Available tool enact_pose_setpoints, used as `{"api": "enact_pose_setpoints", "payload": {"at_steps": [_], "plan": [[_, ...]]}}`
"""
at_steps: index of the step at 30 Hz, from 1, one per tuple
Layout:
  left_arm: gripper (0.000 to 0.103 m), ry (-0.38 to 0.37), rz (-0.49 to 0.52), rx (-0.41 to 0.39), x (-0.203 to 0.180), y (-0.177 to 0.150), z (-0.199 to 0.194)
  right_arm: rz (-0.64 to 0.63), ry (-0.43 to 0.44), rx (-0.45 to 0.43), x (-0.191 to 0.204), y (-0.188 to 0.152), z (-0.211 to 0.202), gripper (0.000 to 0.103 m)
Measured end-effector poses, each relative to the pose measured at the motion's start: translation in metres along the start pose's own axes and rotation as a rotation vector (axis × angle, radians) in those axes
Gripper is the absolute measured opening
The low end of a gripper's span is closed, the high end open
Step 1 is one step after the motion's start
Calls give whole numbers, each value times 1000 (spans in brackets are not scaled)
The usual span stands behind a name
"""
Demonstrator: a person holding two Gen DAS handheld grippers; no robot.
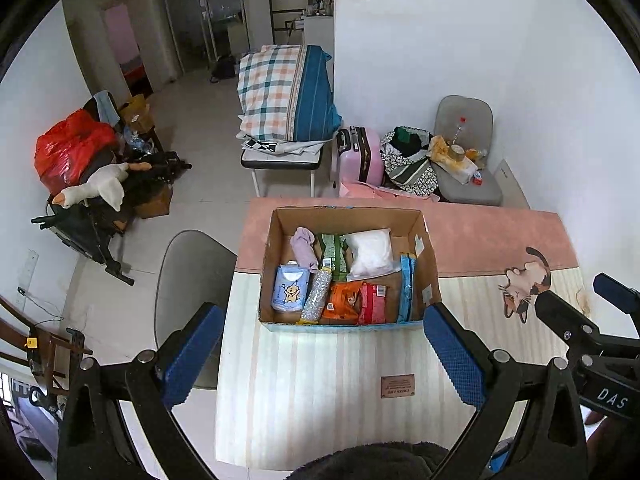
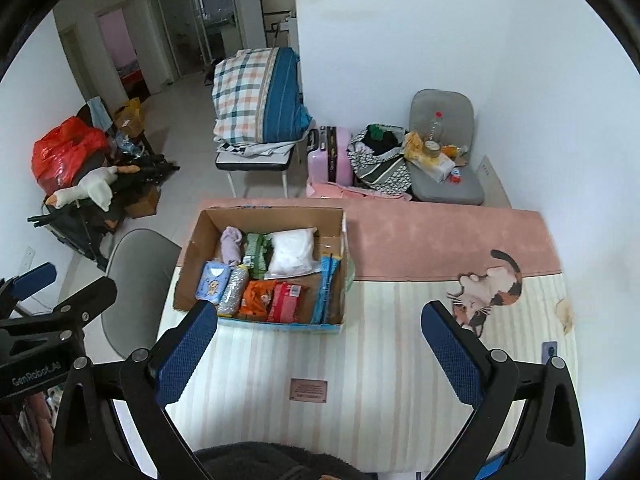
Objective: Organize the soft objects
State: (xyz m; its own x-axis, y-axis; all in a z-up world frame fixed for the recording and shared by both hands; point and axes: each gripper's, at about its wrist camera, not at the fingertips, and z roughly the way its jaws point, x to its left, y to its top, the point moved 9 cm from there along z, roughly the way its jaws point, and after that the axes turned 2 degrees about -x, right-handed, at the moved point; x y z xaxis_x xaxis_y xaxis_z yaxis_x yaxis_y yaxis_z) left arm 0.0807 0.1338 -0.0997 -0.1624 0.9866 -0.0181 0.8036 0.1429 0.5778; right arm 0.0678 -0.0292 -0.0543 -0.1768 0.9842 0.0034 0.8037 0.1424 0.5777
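Observation:
An open cardboard box (image 1: 424,240) (image 2: 192,248) stands on the striped table cover (image 1: 320,380) (image 2: 360,360). Inside lie several soft items: a lilac rolled cloth (image 1: 303,246) (image 2: 232,242), a white soft pack (image 1: 370,254) (image 2: 292,254), a green pack (image 1: 333,254), a blue tissue pack (image 1: 290,290) (image 2: 212,284), a silver roll (image 1: 316,296), an orange pack (image 1: 344,300) (image 2: 258,298), a red pack (image 1: 372,302) (image 2: 286,302), and a blue flat pack (image 1: 407,288). My left gripper (image 1: 324,356) is open and empty, just short of the box. My right gripper (image 2: 320,356) is open and empty, over the table right of the box.
A grey chair (image 1: 188,280) (image 2: 136,280) stands left of the table. A cat picture (image 1: 526,284) (image 2: 488,292) is on the cover. Beyond are a plaid bedding stack (image 1: 284,96), a pink suitcase (image 1: 360,152), a loaded grey chair (image 1: 464,160) and a clutter pile with a plush goose (image 1: 96,188).

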Motion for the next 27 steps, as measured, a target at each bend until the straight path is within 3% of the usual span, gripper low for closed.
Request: {"api": "enact_pose_setpoints", "payload": {"at_steps": [7,27], "plan": [[103,25,-21,-7,6,-3,1,0,-62,-5,-8,1,4,103],[103,28,-26,-13,7,-5,-2,-3,-59,-30,-5,6,-1,103]]}}
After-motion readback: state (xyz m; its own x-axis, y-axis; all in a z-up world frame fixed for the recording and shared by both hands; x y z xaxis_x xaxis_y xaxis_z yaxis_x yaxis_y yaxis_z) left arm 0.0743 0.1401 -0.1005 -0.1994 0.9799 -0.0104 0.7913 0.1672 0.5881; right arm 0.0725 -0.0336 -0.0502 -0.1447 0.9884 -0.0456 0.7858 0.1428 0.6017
